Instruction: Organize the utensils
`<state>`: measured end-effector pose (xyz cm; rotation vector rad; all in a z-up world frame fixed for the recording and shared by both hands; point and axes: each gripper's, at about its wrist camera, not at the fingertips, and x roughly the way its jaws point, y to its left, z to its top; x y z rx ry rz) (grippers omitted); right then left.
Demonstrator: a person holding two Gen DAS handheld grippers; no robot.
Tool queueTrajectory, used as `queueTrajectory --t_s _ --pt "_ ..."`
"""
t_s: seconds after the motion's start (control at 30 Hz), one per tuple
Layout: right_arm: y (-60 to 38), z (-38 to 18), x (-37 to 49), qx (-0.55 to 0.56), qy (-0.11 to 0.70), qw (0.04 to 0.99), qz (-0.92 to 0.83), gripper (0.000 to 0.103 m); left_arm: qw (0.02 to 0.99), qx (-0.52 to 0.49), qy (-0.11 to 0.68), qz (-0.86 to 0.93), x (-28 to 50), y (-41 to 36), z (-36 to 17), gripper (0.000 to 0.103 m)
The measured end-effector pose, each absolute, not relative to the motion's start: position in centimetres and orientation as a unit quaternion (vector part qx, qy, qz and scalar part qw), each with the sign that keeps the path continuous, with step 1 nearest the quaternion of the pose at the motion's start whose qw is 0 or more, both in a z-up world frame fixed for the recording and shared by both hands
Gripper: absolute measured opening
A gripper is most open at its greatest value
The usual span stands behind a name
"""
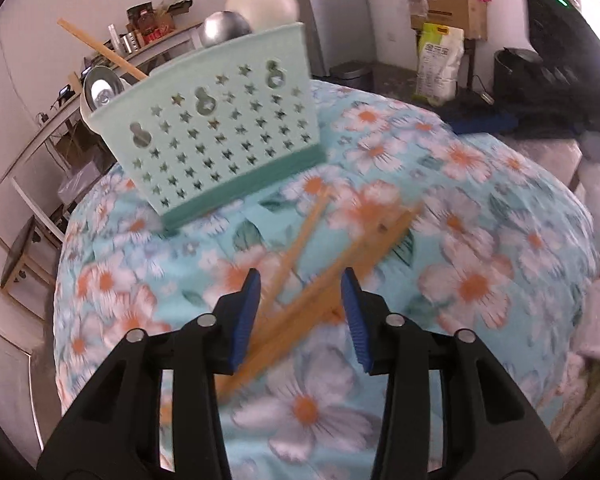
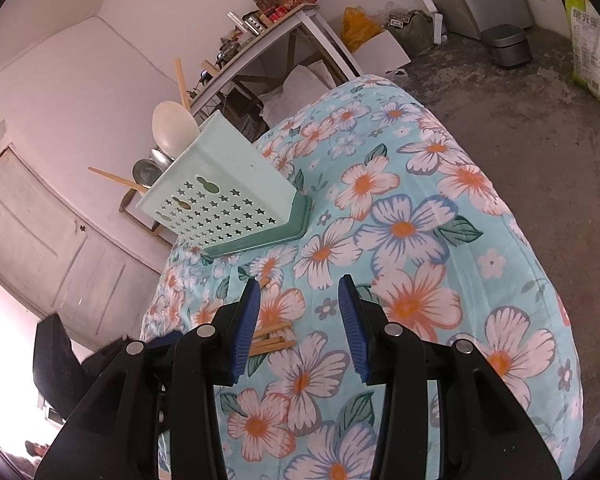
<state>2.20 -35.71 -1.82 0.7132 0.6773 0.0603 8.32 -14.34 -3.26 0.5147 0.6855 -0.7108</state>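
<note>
A mint-green utensil basket (image 1: pixel 220 128) with star-shaped holes stands on the flowered cloth (image 1: pixel 480 240). In it are a white ladle (image 1: pixel 264 2), metal spoons (image 1: pixel 224 30) and a wooden chopstick (image 1: pixel 100 50). Several wooden chopsticks (image 1: pixel 320 264) lie blurred on the cloth, running between the jaws of my left gripper (image 1: pixel 300 316). Its pads stand apart and I see no grip on the sticks. My right gripper (image 2: pixel 298 320) is open over the cloth with nothing between its fingers. The chopstick ends (image 2: pixel 272 340) show just left of it, with the basket (image 2: pixel 224 196) farther back.
The cloth-covered surface (image 2: pixel 420 220) drops off to a grey floor on the right. A shelf of jars (image 2: pixel 268 20) stands behind the basket. A rice bag (image 1: pixel 440 64), a small metal bin (image 1: pixel 350 74) and a cardboard box (image 1: pixel 448 12) sit beyond the far edge.
</note>
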Motion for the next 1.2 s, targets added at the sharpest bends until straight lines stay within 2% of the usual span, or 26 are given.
queueTrajectory --t_s 0.17,0.33,0.53,0.63,0.77,0.93,1.2 --pt "-35.3 -2.1 2.7 0.343 0.330 0.879 0.036 0.040 0.833 0.208 0.375 -0.351 13.1 -16.0 -2.9 0.032" --pt "-35.2 -2.4 2.9 0.342 0.336 0.877 0.034 0.040 0.799 0.249 0.403 -0.370 15.5 -19.4 -4.1 0.030" --pt "-35.6 -2.9 2.9 0.347 0.339 0.874 0.030 0.040 0.783 0.284 0.415 -0.367 16.3 -21.8 -5.6 0.023" --pt "-35.6 -2.9 2.9 0.348 0.338 0.874 0.032 0.040 0.782 0.275 0.421 -0.368 16.3 -21.9 -5.7 0.015" --pt "-35.6 -2.6 2.7 0.349 0.335 0.875 0.035 0.040 0.790 0.277 0.410 -0.362 15.7 -22.1 -5.5 0.006" --pt "-35.6 -2.2 2.2 0.351 0.329 0.876 0.035 0.040 0.808 0.257 0.390 -0.358 14.5 -21.2 -3.4 0.006" --pt "-34.9 -1.4 1.9 0.353 0.323 0.877 0.044 0.040 0.859 0.193 0.329 -0.340 13.1 -16.4 2.7 0.006"
